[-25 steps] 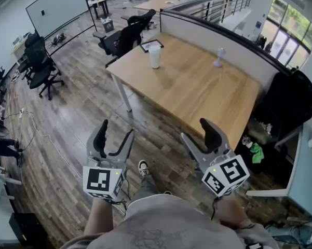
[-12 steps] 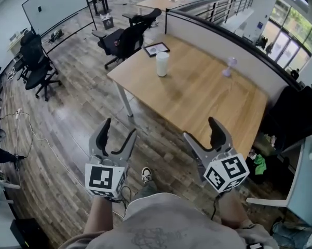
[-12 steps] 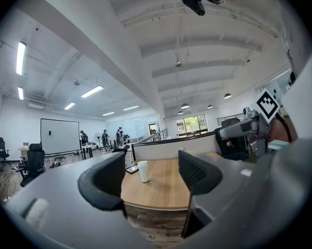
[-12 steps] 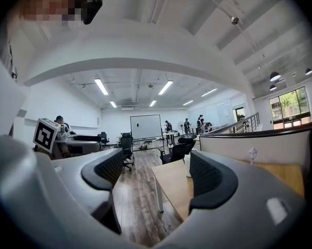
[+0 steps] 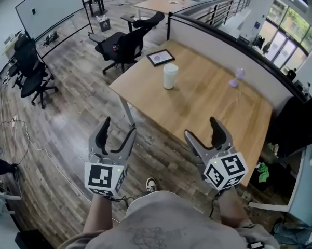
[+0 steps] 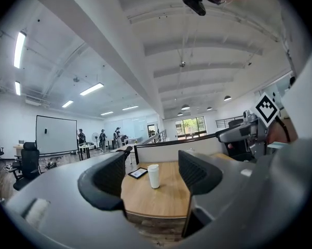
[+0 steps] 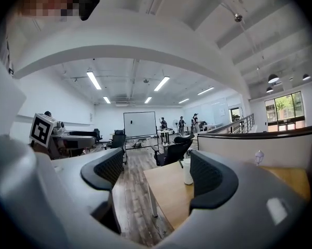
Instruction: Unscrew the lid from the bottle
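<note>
Table (image 5: 207, 105), bottle (image 5: 170, 77), tablet (image 5: 160, 57) outside right gripper view, hand-held grippers empty, left (image 5: 118, 127) released, right (image 5: 201, 127) just opening

**Bright, evenly lit open office seen through wide-angle lenses.**
Daylight enters through the windows (image 5: 288, 32) at the upper right of the head view, and long ceiling lights (image 6: 19, 48) add white light. The room is bright, with no hard glare. The bottle (image 5: 170, 76) casts only a faint, soft shadow on the table (image 5: 207, 105). Straight lines bow toward the edges in all views. A black circle frames both gripper views, and whatever lies nearest the lens is blurred.
</note>
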Action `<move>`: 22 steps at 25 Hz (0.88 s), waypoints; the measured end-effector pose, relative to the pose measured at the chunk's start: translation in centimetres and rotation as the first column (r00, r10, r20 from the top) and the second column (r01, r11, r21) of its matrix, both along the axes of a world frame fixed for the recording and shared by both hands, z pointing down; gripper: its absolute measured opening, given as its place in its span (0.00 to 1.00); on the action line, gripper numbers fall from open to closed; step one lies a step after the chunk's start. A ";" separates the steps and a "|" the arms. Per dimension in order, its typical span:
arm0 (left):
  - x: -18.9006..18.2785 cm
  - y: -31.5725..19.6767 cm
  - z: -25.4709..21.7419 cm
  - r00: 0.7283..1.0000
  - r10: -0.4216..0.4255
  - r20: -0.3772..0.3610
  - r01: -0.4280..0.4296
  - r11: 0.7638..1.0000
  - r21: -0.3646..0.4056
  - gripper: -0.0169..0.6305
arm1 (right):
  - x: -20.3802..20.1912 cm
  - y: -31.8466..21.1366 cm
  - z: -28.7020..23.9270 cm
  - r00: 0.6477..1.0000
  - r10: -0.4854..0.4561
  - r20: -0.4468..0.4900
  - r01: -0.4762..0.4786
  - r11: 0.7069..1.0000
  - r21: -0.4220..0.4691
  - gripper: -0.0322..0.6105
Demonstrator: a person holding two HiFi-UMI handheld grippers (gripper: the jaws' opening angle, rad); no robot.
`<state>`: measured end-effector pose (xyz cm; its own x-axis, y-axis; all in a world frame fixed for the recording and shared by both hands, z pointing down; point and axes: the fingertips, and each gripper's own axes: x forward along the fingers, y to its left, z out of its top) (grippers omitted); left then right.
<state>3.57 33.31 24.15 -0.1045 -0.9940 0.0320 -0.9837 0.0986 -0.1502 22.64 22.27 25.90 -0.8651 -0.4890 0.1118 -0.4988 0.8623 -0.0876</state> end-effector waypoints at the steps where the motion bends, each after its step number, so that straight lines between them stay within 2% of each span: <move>1: -0.9 -0.6 0.2 1.000 0.007 -0.001 -0.007 1.000 -0.003 0.51 | -0.9 -0.6 0.1 1.000 0.003 -0.002 -0.003 1.000 -0.001 0.67; 10: -6.8 -6.6 1.2 0.995 0.090 -0.033 -0.091 0.995 -0.028 0.51 | -8.1 -4.7 1.9 0.998 -0.005 -0.058 0.004 1.000 -0.019 0.67; 15: -7.5 -9.4 2.4 0.993 0.104 -0.063 -0.108 0.993 -0.054 0.54 | -8.5 -7.1 2.8 0.995 0.003 -0.103 -0.004 1.000 -0.009 0.67; 18: -8.0 -11.5 3.5 0.990 0.112 -0.084 -0.118 0.990 -0.078 0.54 | -8.8 -9.2 4.0 0.987 -0.010 -0.163 0.008 1.000 -0.011 0.68; 22: -9.0 -14.8 4.7 0.989 0.131 -0.063 -0.137 0.985 -0.107 0.54 | -9.8 -12.7 5.6 0.972 -0.033 -0.231 0.028 0.999 -0.025 0.69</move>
